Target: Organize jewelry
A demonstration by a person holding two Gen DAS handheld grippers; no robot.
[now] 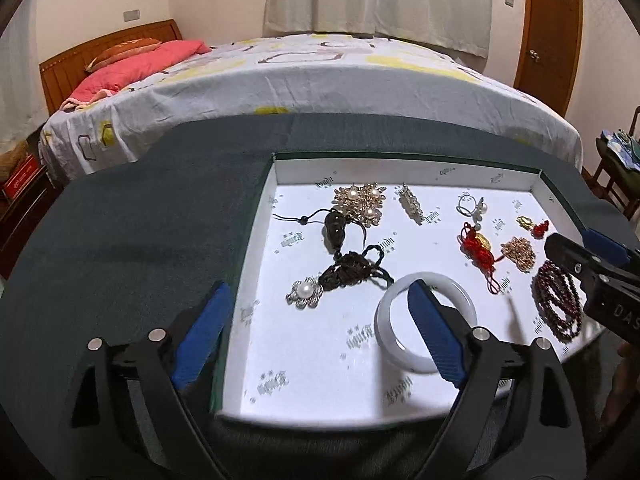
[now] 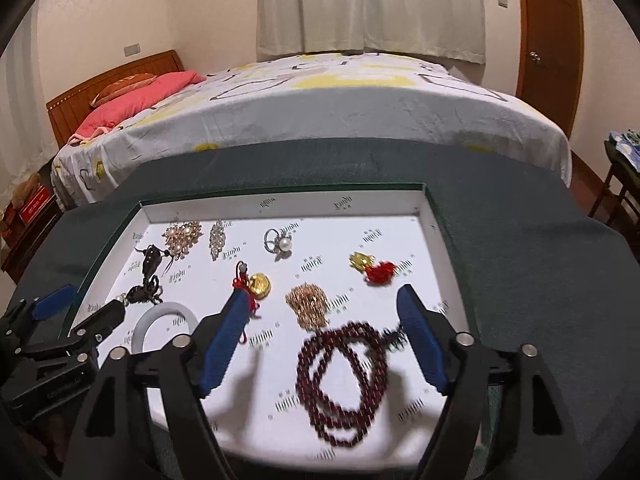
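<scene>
A shallow white-lined tray [image 1: 280,360] with a green rim lies on a dark green cloth. My left gripper [image 1: 319,286] is open and holds nothing. One finger hangs over the cloth left of the rim, the other over a white bangle [image 1: 383,320]. My right gripper [image 2: 322,294] is also open and empty, above a string of dark red beads [image 2: 306,364] and a pile of gold chain [image 2: 308,304]. Also in the tray are a dark pendant on a knotted cord [image 1: 336,228], pearl brooches [image 1: 360,200], a pearl ring [image 2: 280,242] and red-tasselled gold charms [image 2: 260,284].
The cloth-covered table [image 1: 140,240] ends just beyond the tray, with a bed [image 1: 320,80] close behind it. A wooden door [image 1: 548,28] stands at the far right. A chair with clutter [image 1: 616,160] is beside the table's right edge, and a low stand [image 1: 20,184] at the left.
</scene>
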